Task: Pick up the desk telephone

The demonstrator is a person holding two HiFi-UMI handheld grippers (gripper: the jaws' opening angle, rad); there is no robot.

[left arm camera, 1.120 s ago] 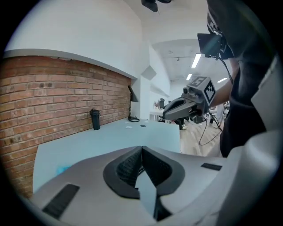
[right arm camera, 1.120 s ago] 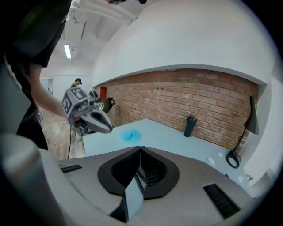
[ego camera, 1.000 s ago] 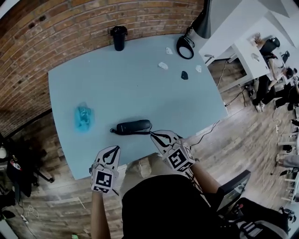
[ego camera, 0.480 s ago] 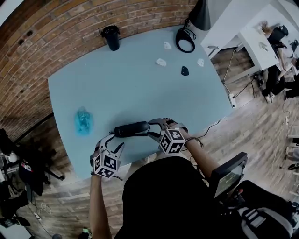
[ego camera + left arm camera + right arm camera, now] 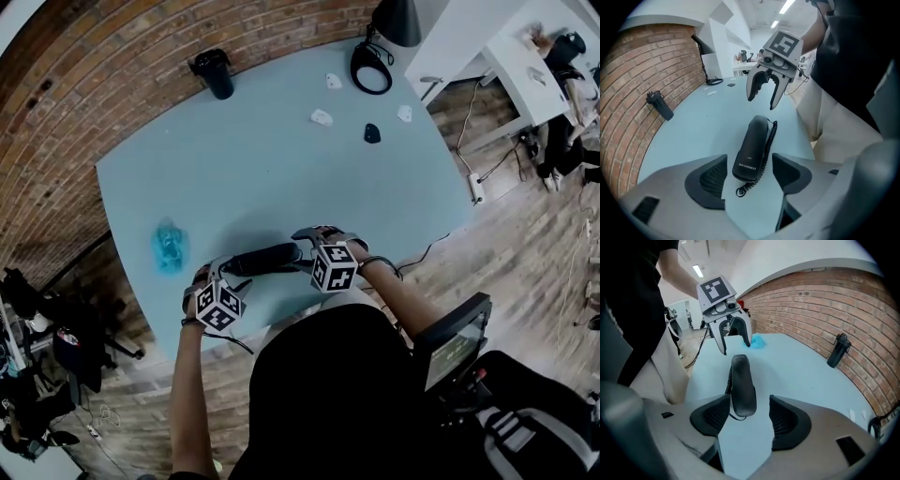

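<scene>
Both grippers have come down from off the table's near edge to the two ends of the desk telephone (image 5: 267, 259), and their jaws have just been opening as they dropped. The phone has not shifted; it lies flat near the near edge of the pale blue table (image 5: 281, 178), its coiled cord (image 5: 769, 136) alongside it.

At the left, a crumpled blue wrapper (image 5: 169, 246) sits well apart. The left gripper (image 5: 221, 273) has its jaws spread, the phone's left end between the pads with a gap on each side. The right gripper (image 5: 307, 249) is likewise released around the right end; one pad is close to the casing, but neither presses.

The approach looks finished. Closing both grippers on the phone and lifting it are still to come.
</scene>
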